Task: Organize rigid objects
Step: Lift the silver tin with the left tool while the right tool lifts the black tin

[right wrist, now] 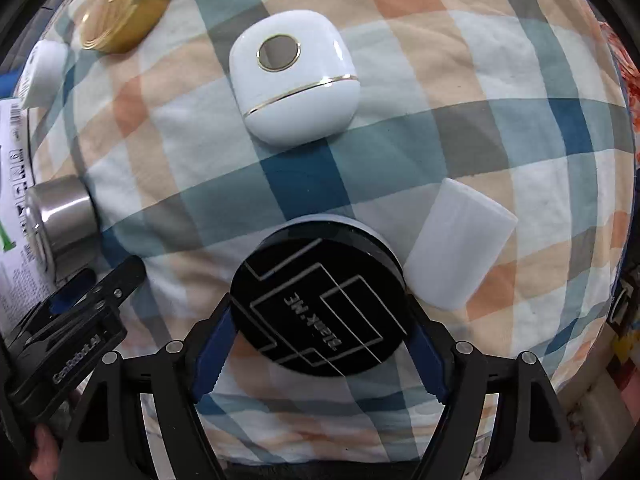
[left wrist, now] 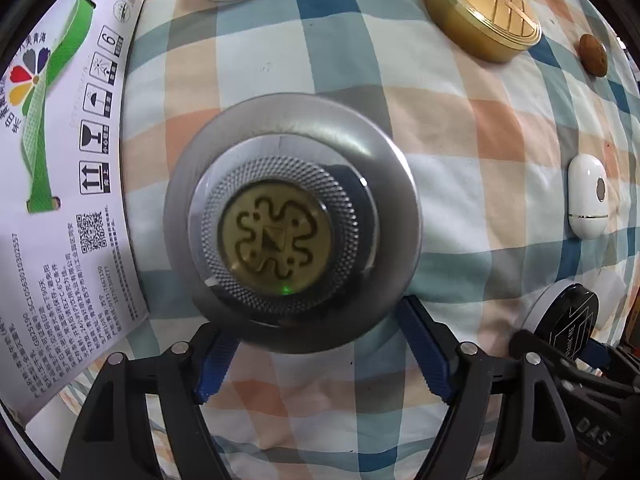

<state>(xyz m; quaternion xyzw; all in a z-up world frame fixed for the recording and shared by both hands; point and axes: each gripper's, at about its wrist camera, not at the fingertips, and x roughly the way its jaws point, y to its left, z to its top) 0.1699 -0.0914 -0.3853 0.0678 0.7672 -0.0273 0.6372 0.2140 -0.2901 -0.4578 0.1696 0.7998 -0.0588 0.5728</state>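
Both grippers point down over a checked cloth with several small rigid items scattered across it, so the organizing looks barely begun. The left gripper stands spread, its blue pads flanking a round silver jar with a knurled lid and gold emblem; the pads are apart from its sides, so nothing is pinched. The right gripper brackets a black round compact printed with white lines, pads close against its rim (whether they actually press it I cannot tell). Unsorted on the cloth: a gold tin, a white rounded case, a frosted white cup lying on its side, and a small brown disc. A printed carton lies at the left edge.
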